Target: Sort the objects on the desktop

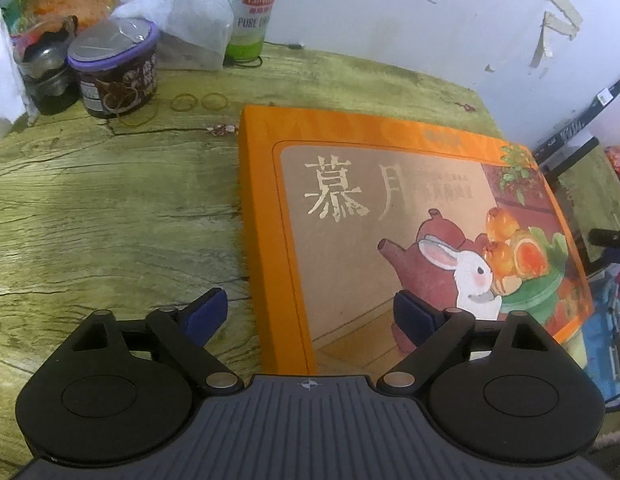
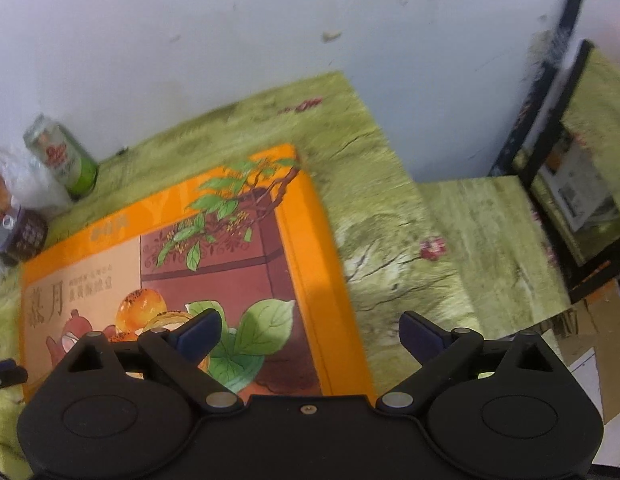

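Orange box (image 1: pixel 350 216): flat on green worktop (image 1: pixel 109 208)
Left gripper (image 1: pixel 310 316): jaws wide, straddling box's left edge, empty
Right gripper (image 2: pixel 310 336): jaws wide, straddling box's right edge, empty

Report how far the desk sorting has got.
Done: the flat orange gift box with the rabbit picture lies flat on the green wood-grain tabletop. In hand: nothing; left gripper and right gripper stand open over its two side edges. Left: the purple-lidded jar, green can and loose rubber bands.
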`<state>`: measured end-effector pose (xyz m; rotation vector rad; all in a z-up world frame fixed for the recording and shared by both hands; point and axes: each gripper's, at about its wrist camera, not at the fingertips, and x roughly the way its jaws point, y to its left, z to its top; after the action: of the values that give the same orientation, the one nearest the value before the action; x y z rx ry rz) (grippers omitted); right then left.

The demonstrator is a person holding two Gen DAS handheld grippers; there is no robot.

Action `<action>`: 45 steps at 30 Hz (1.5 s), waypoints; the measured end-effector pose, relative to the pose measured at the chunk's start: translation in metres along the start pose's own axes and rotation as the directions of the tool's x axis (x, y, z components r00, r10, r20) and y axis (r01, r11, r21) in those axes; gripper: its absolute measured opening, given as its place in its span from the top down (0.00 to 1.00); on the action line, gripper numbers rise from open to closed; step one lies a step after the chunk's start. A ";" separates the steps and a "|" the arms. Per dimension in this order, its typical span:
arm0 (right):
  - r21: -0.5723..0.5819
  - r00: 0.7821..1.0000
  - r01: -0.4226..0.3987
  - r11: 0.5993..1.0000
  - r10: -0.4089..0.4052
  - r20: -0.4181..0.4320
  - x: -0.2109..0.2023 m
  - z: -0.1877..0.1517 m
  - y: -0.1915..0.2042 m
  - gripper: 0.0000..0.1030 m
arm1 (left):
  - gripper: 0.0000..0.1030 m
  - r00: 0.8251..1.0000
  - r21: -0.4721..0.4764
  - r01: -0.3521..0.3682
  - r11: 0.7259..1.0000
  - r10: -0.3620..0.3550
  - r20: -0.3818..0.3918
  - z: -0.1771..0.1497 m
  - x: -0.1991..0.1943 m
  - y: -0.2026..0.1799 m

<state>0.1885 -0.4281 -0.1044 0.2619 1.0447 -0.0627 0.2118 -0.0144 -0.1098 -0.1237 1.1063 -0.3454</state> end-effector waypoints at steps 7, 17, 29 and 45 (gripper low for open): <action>-0.019 0.998 -0.008 1.000 0.009 0.068 -0.027 -0.006 -0.006 0.15 | 0.17 0.995 -0.013 -0.056 0.998 0.056 0.086 -0.014 -0.029 -0.010; -0.227 0.991 -0.105 0.968 0.121 0.060 -0.024 -0.009 0.007 0.29 | 0.32 0.979 -0.025 -0.127 0.992 0.129 0.156 -0.037 -0.047 -0.046; -0.343 0.984 -0.171 0.924 0.179 -0.007 -0.014 -0.018 0.014 0.48 | 0.44 0.973 -0.041 -0.199 0.979 0.203 0.113 -0.041 -0.025 -0.067; -0.399 0.979 -0.202 0.894 0.175 -0.105 0.008 -0.023 0.002 0.48 | 0.44 0.962 -0.042 -0.262 0.964 0.265 0.062 -0.044 -0.003 -0.070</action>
<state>0.1732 -0.4203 -0.1215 -0.0176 1.0682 0.3415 0.1567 -0.0762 -0.1077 -0.0160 1.0476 -0.0834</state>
